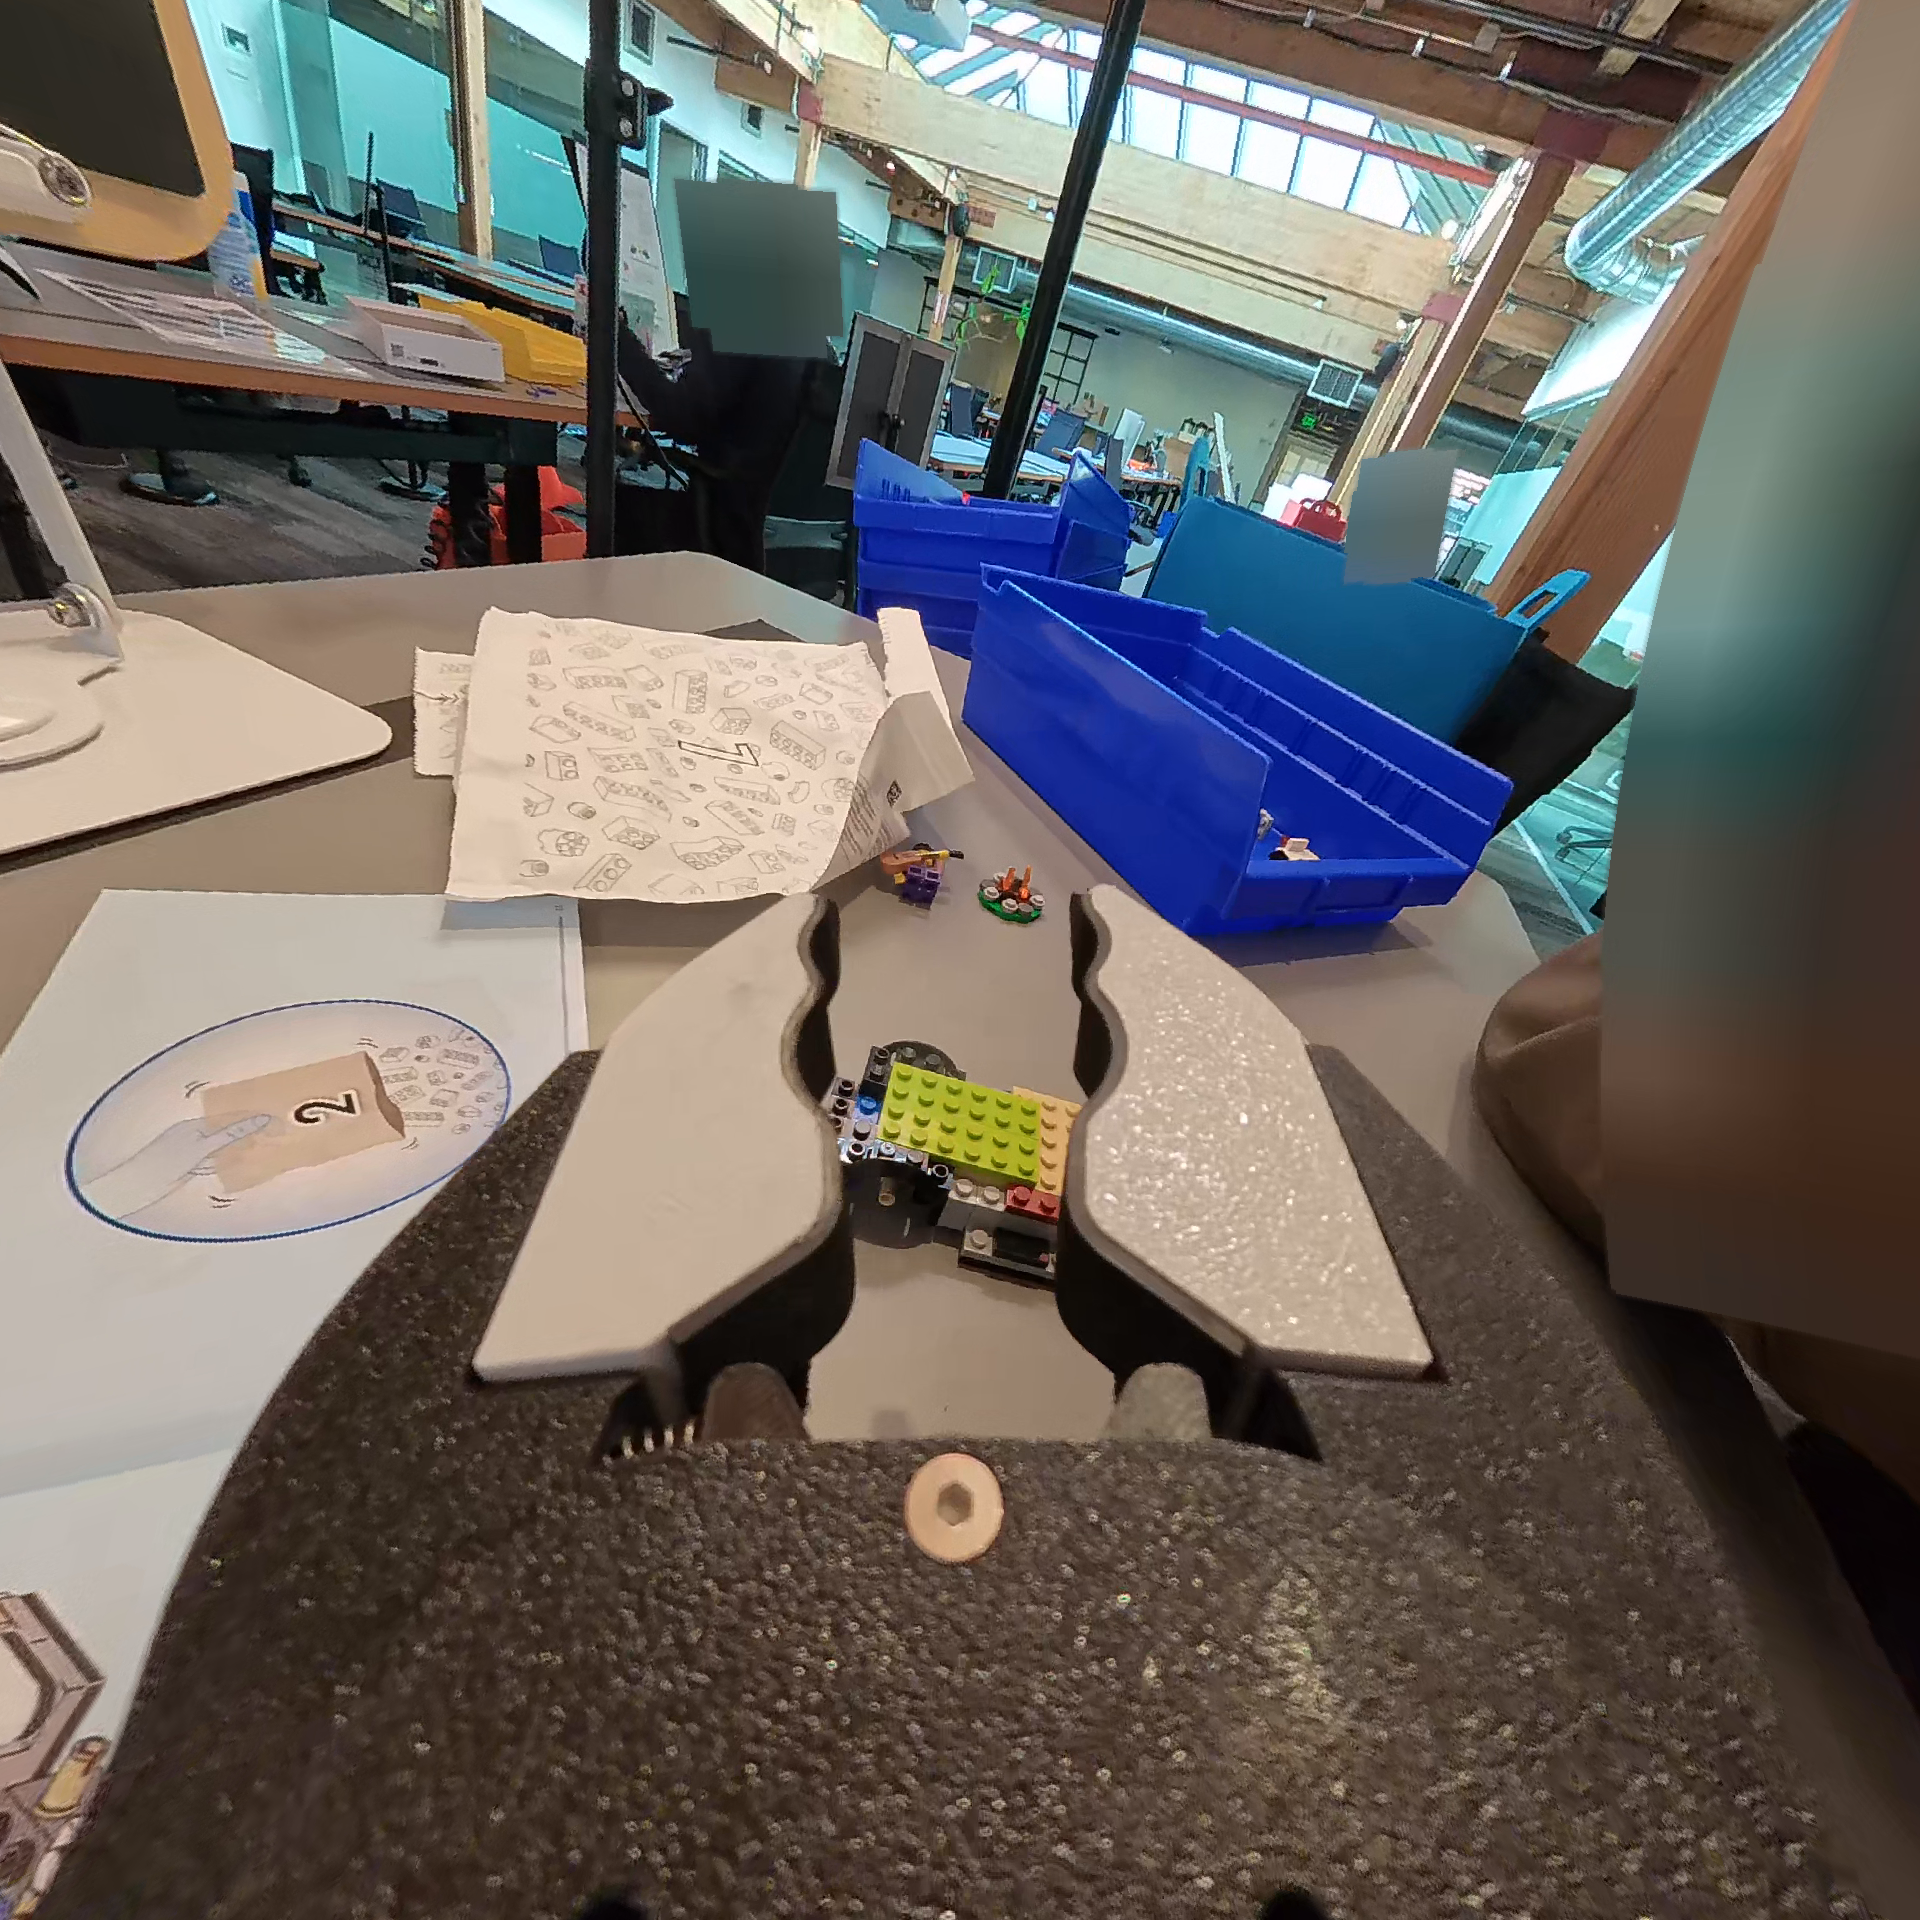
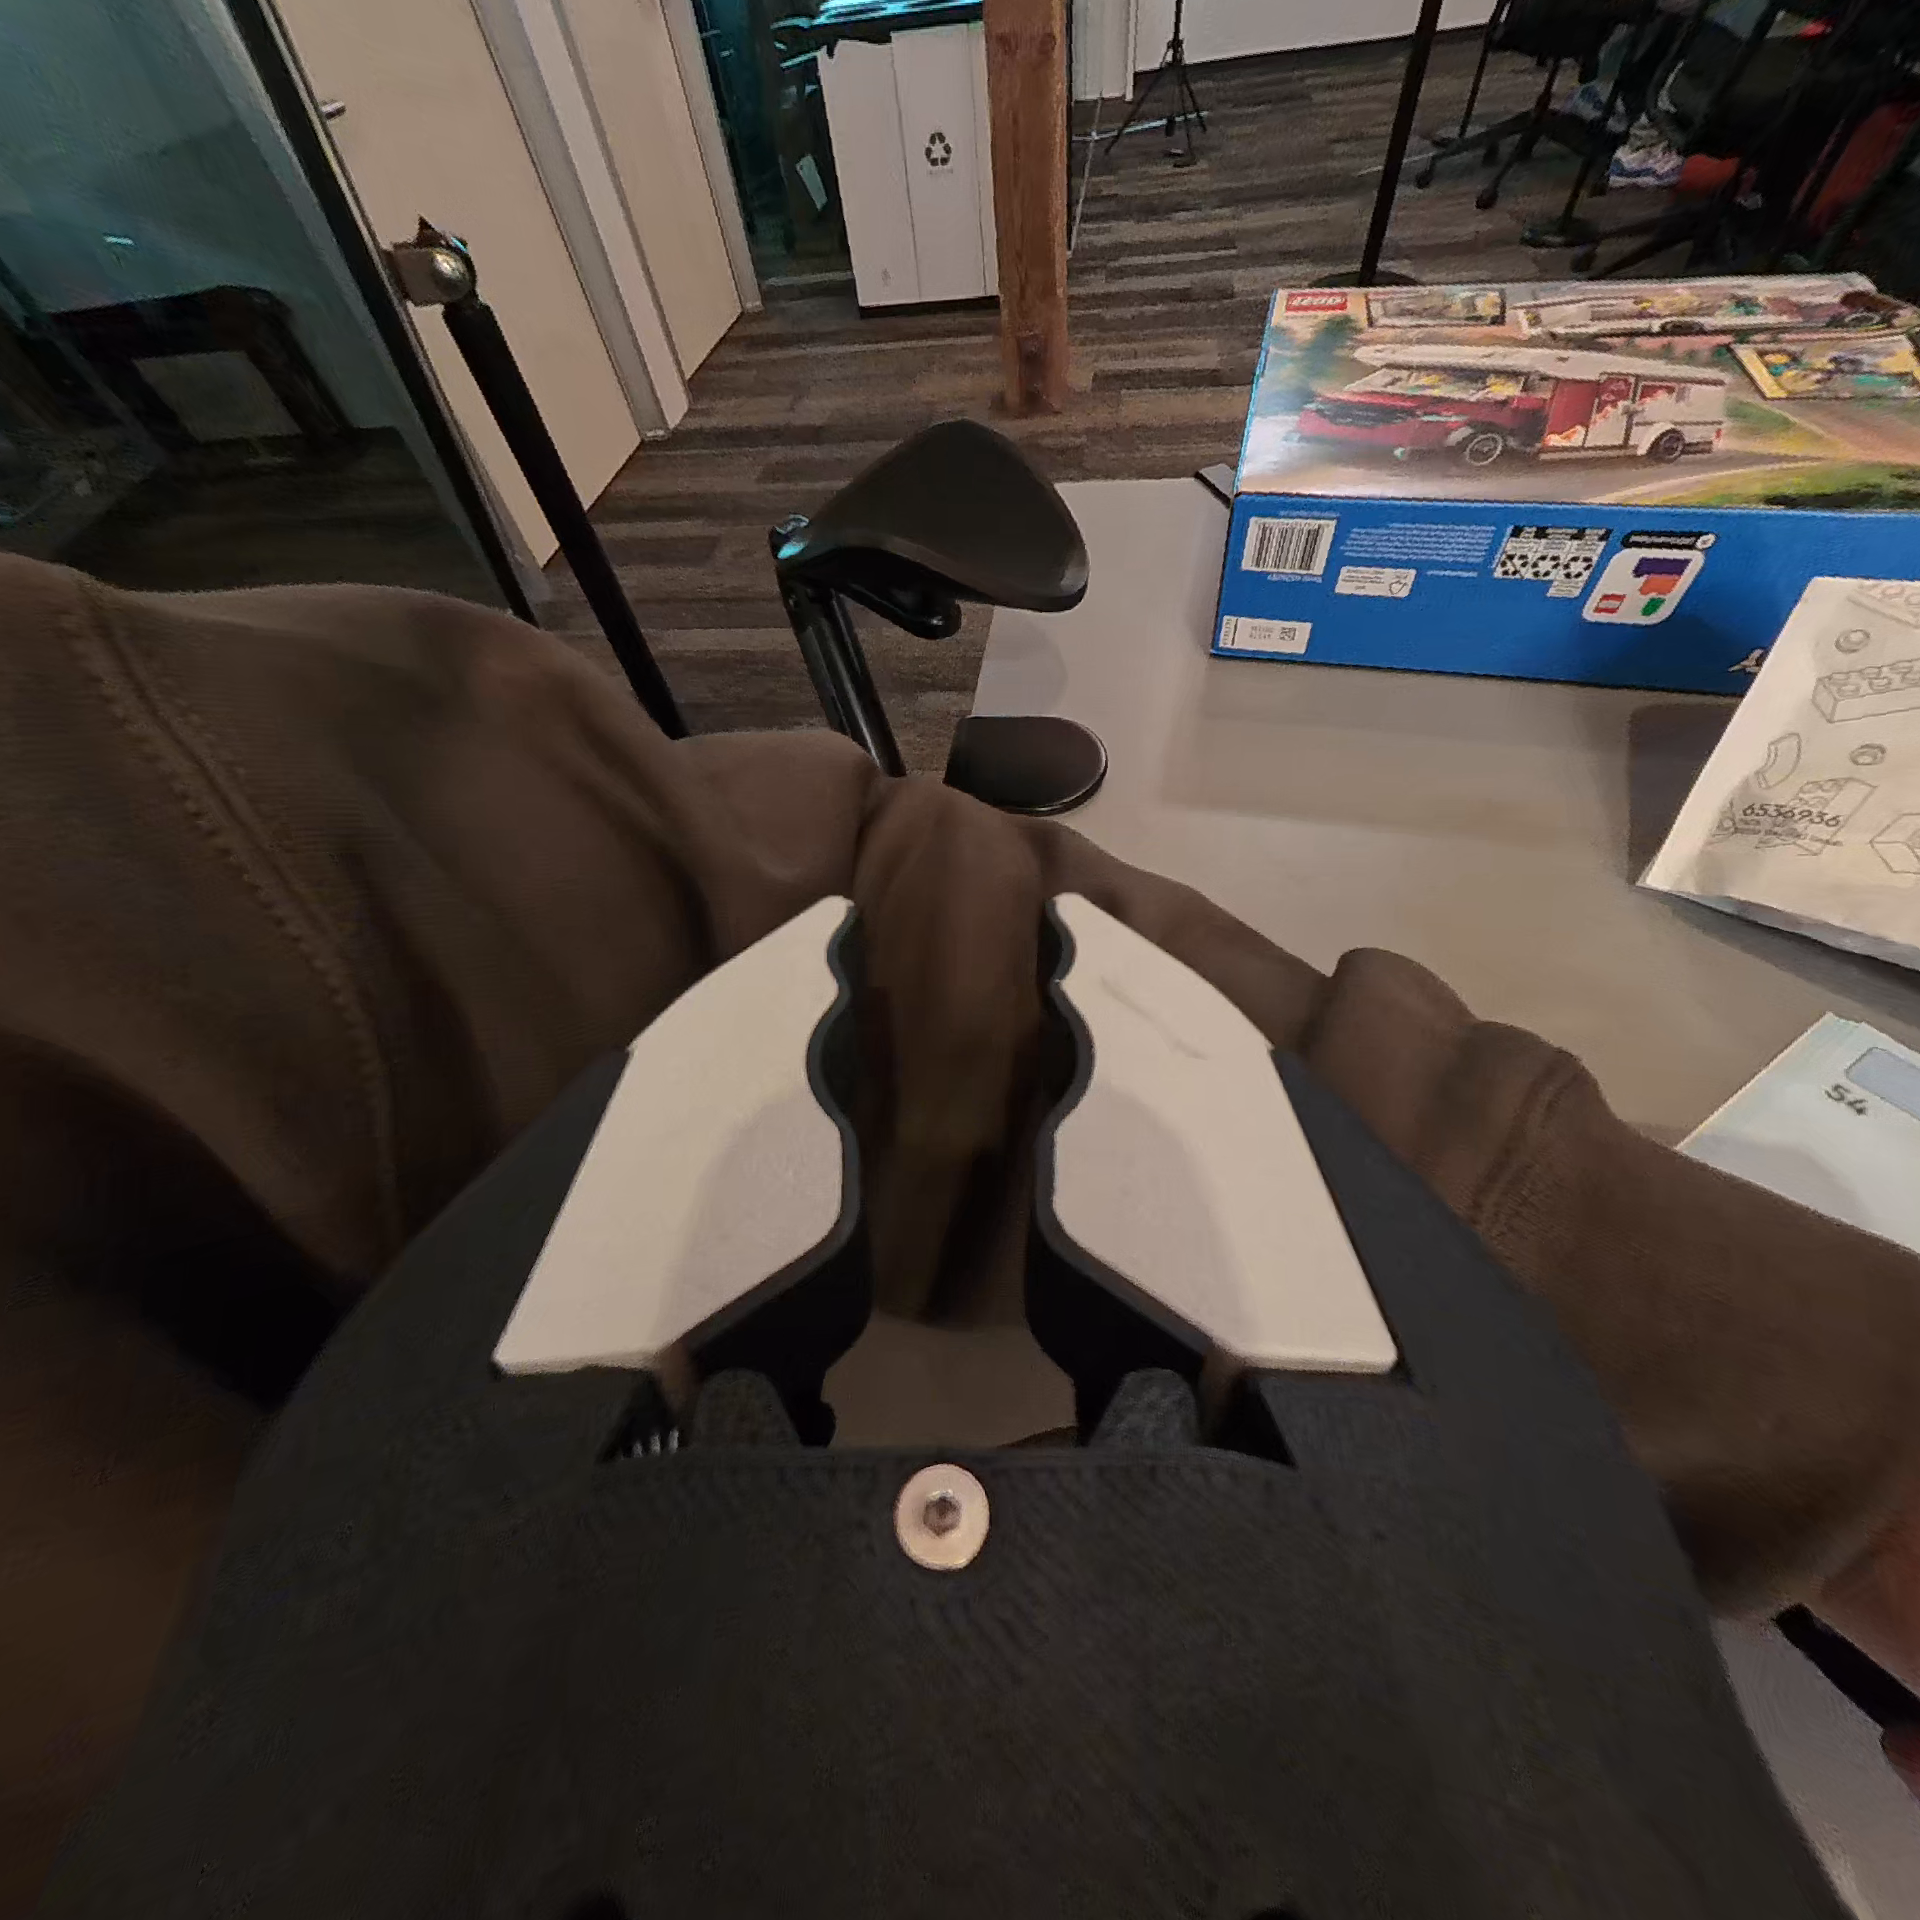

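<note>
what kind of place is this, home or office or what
Most likely an open-plan office or workshop loft, not a home. Exposed timber beams and a metal duct run overhead, rows of desks fill the background, and blue storage bins sit on a grey table strewn with toy bricks.

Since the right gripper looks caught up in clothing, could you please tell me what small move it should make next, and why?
Probably open the right gripper slightly and draw it straight back. A bunched fold of the brown sleeve fills the gap between its fingers and touches both pads, so moving off with the jaws as they are would likely drag the fabric along.
</note>
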`<action>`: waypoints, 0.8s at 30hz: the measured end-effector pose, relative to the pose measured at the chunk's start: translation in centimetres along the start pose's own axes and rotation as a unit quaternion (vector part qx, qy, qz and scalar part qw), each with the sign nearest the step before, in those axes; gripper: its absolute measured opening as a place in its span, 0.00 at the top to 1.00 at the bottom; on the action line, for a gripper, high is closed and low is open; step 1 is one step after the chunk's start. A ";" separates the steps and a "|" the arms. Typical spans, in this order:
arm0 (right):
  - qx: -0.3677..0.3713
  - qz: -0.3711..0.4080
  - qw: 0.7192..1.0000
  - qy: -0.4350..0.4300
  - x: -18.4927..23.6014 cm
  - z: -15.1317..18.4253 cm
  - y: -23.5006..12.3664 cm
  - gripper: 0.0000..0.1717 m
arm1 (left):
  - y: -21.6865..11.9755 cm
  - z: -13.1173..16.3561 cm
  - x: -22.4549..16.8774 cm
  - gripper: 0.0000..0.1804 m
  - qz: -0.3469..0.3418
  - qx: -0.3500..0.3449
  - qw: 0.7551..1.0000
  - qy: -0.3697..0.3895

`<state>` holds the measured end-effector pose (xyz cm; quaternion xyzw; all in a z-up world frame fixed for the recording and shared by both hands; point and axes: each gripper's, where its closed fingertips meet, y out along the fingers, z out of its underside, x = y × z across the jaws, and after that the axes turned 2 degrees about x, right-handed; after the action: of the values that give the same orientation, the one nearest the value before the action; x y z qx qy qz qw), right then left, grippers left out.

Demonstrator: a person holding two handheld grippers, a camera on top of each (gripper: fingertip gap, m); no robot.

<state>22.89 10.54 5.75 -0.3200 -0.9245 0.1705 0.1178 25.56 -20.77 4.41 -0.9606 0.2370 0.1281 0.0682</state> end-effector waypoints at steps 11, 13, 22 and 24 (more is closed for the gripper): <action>0.001 0.099 0.995 0.028 -7.8 1.7 -4.9 0.81 | 0.1 0.4 0.2 0.76 0.002 -0.005 1.000 -0.018; -0.009 0.142 0.988 0.063 -11.3 3.0 -7.9 0.82 | -0.1 0.2 0.3 0.76 -0.003 -0.012 1.000 -0.020; -0.127 0.218 0.960 0.117 -15.9 8.5 -21.6 0.86 | 0.4 1.8 1.0 0.77 -0.029 0.031 0.999 -0.015; -0.122 0.214 0.965 0.095 -14.9 10.4 -22.6 0.86 | 0.5 1.9 0.1 0.77 -0.010 0.038 0.999 0.003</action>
<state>18.49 -18.02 3.45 -0.5371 -0.8327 0.0468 0.1263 24.99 -20.92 2.49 -0.9599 0.2326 0.1156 0.1056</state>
